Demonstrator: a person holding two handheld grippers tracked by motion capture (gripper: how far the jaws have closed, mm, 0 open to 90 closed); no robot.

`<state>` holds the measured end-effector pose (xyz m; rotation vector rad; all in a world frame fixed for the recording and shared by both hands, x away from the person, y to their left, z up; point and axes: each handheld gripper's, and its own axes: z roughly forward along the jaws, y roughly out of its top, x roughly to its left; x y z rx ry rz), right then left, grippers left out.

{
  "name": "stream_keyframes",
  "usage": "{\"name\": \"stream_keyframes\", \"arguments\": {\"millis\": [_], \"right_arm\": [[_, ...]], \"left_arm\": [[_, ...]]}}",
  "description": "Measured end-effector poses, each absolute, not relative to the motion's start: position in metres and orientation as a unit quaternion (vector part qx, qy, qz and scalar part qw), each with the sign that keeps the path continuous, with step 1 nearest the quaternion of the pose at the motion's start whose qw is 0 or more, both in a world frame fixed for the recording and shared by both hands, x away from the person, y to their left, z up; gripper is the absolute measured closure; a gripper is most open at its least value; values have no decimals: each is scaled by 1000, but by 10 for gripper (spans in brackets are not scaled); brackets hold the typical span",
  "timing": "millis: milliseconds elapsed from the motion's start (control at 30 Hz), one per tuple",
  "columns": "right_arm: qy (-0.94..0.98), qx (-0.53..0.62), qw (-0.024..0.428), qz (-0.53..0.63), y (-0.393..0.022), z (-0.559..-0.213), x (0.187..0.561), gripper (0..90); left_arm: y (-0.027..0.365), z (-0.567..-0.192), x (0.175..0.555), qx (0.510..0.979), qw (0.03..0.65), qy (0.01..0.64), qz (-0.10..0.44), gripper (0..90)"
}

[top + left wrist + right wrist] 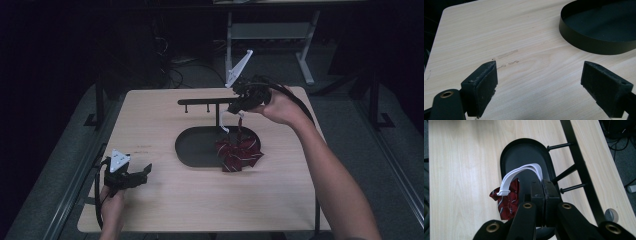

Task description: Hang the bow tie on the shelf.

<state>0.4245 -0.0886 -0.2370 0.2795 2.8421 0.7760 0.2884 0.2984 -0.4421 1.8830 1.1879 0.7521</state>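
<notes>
On the pale wooden table (165, 200), I see my right gripper (541, 185) clamped on the bow tie's white strap (511, 176); my left gripper (539, 82) gapes, nothing between.

Left gripper (145, 172) low at the near left, fingers (480, 87) spread wide apart and gripping nothing, while the right gripper (234, 109) is raised farther out on an outstretched forearm, fingers (537, 195) pressed together.

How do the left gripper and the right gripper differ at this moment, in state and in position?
The left gripper is open and holds nothing; the right gripper is shut on the white strap of the red striped bow tie. The left gripper is low by the table's near edge; the right gripper is raised near the black rack. Both have black fingers.
</notes>
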Motion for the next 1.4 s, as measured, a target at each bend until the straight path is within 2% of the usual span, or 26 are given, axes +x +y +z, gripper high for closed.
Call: {"name": "stream_keyframes", "arguments": {"millis": [1400], "right_arm": [[958, 154, 89, 225, -85, -255, 480, 879]], "left_arm": [[299, -442, 288, 738, 389, 465, 296, 135]]}}
